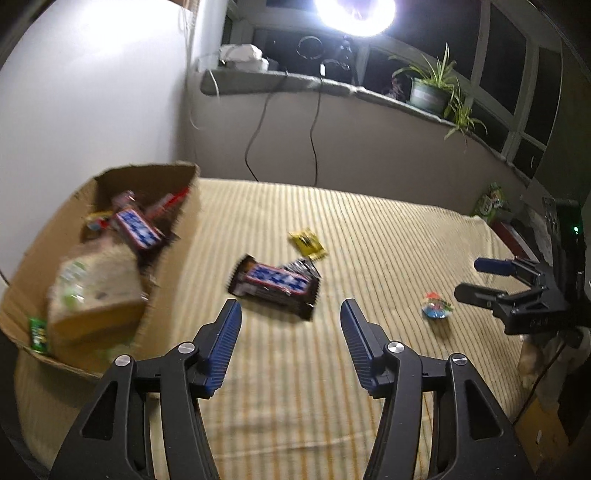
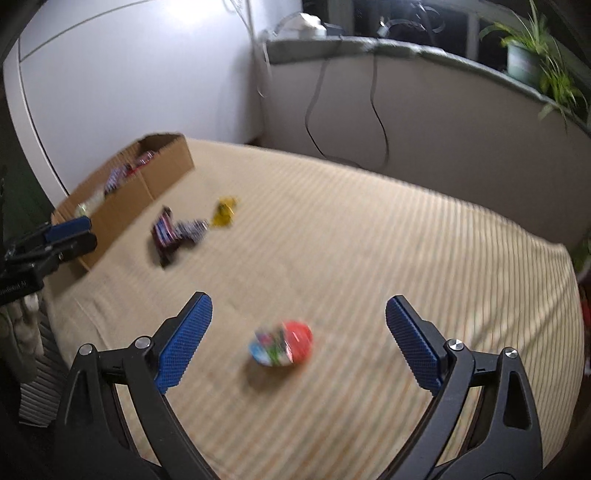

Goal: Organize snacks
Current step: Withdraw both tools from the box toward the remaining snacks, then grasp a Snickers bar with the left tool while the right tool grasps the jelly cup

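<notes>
A cardboard box point(image 1: 173, 266) holding several snacks stands at the left on the striped bed point(image 1: 369, 258). A dark chocolate bar with a blue label point(image 1: 275, 286) lies just beyond my open, empty left gripper point(image 1: 290, 314). A yellow packet point(image 1: 307, 243) lies behind the bar. A round red and blue candy point(image 2: 282, 343) lies between the fingers of my open, empty right gripper point(image 2: 299, 312), a little ahead of them. The candy point(image 1: 436, 305) and right gripper point(image 1: 476, 278) also show in the left wrist view. The box point(image 2: 147, 188), bar point(image 2: 170, 234), packet point(image 2: 223, 212) and left gripper point(image 2: 79, 232) show in the right wrist view.
A white wall point(image 1: 92, 103) rises behind the box. A grey ledge point(image 1: 332, 88) at the bed's far side carries a potted plant point(image 1: 432, 92), with two cables point(image 1: 255, 140) hanging down. A bright lamp point(image 1: 354, 14) shines above. A green packet point(image 1: 491, 201) sits at the bed's far right corner.
</notes>
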A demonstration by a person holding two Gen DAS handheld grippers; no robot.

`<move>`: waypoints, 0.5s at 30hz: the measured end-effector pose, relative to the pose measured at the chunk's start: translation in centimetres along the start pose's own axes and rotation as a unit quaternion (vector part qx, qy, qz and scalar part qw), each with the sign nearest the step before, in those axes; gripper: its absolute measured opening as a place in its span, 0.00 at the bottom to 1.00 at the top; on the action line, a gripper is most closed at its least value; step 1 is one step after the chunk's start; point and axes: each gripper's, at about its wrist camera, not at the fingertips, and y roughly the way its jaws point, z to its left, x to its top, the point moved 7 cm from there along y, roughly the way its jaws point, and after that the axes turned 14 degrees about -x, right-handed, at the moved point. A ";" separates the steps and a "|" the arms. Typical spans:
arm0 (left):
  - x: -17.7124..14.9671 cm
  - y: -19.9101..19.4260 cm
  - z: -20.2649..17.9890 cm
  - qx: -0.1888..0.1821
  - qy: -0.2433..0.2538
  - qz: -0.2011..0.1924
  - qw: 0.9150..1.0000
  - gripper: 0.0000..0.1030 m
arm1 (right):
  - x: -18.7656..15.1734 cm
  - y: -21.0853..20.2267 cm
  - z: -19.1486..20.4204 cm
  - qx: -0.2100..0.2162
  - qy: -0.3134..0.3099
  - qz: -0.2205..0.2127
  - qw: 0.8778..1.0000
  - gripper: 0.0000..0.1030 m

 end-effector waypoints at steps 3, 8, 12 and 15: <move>-0.4 1.2 -0.4 -0.006 -0.006 0.012 1.000 0.54 | -1.4 0.5 -0.5 0.007 0.011 0.015 1.000 0.94; -0.3 3.1 -0.2 -0.006 -0.019 0.028 0.999 0.54 | -2.5 1.5 0.1 0.017 0.000 0.027 0.999 0.94; 0.1 4.4 0.8 -0.003 -0.044 0.033 0.998 0.54 | -2.8 2.3 0.8 0.035 -0.004 0.038 0.999 0.86; 0.3 5.4 1.2 0.007 -0.059 0.035 0.998 0.54 | -3.1 2.9 1.1 0.040 -0.008 0.046 0.998 0.82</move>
